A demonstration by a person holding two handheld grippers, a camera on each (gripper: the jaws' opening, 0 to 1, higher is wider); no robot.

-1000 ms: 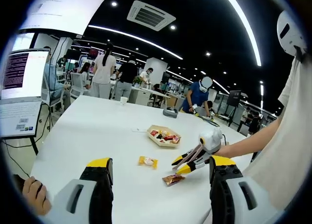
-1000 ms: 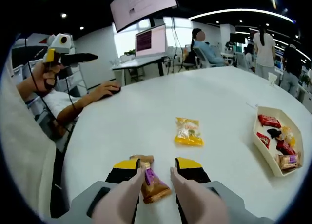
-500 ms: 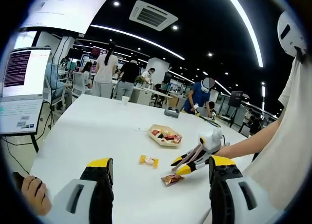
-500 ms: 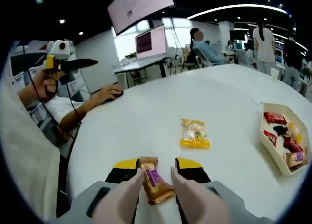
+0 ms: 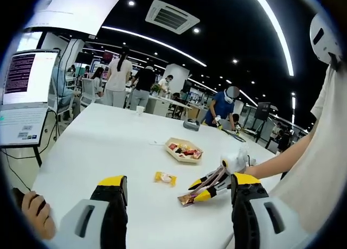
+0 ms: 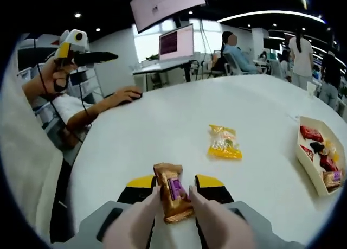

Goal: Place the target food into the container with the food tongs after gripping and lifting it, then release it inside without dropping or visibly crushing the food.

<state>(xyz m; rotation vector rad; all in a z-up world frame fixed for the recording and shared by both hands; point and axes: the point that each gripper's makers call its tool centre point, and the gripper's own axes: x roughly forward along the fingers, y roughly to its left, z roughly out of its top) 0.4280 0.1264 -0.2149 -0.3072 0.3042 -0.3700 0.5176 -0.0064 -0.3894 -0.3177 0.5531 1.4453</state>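
Right claw (image 6: 174,190) has the brown snack packet (image 6: 172,199) pinched between its pale tongs (image 6: 135,223), lifted just off the white tabletop (image 6: 179,124). The left gripper view catches that same packet (image 5: 187,199) at the tong tips. Left claw (image 5: 172,188) hangs wide open, holding nothing. A yellow packet (image 6: 225,142) lies farther out, and the tray (image 6: 319,163) of snacks sits beyond, off to the right.

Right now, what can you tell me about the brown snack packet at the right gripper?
The brown snack packet is a small, shiny wrapper, orange-brown with a purple label patch and crimped ends. It sits between the pale tong tips of the right gripper, apparently gripped, one end poking upward. In the left gripper view it appears just above the white table.
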